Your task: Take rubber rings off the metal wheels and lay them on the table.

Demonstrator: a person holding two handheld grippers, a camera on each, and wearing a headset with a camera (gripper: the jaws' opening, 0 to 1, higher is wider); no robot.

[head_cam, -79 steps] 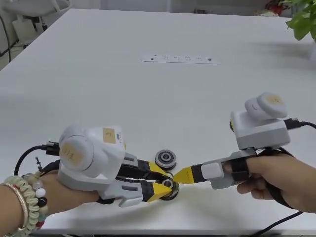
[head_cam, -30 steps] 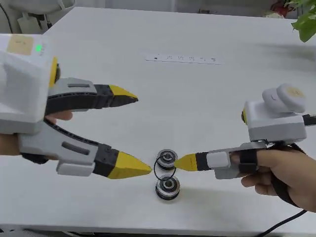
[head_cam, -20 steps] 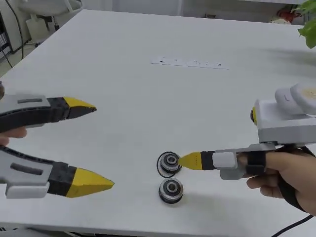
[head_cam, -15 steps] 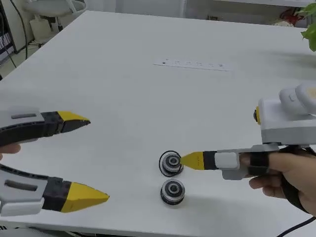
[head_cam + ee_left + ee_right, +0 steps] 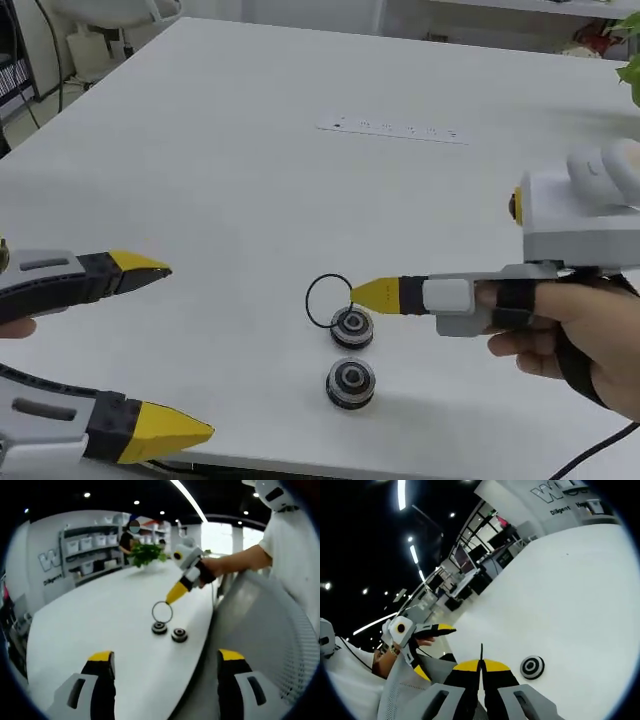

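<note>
Two small metal wheels (image 5: 352, 326) (image 5: 351, 382) stand on the white table (image 5: 230, 180) near its front edge. My right gripper (image 5: 353, 293) is shut on a thin black rubber ring (image 5: 309, 300). It holds the ring upright just above and left of the farther wheel. The left gripper view shows the ring (image 5: 153, 613) hanging over the wheels (image 5: 159, 628) (image 5: 179, 635). In the right gripper view the ring (image 5: 481, 652) is an edge-on line at the shut jaws, with one wheel (image 5: 532, 667) to the right. My left gripper (image 5: 190, 350) is open, well left of the wheels.
A white power strip (image 5: 393, 128) lies flat farther back on the table. Green plant leaves (image 5: 630, 50) show at the far right corner. The wheels stand close to the table's front edge. A chair (image 5: 110, 10) stands beyond the far left corner.
My left gripper let go of the near wheel, opened and drew back left. My right gripper lifted the ring off the table beside the far wheel.
</note>
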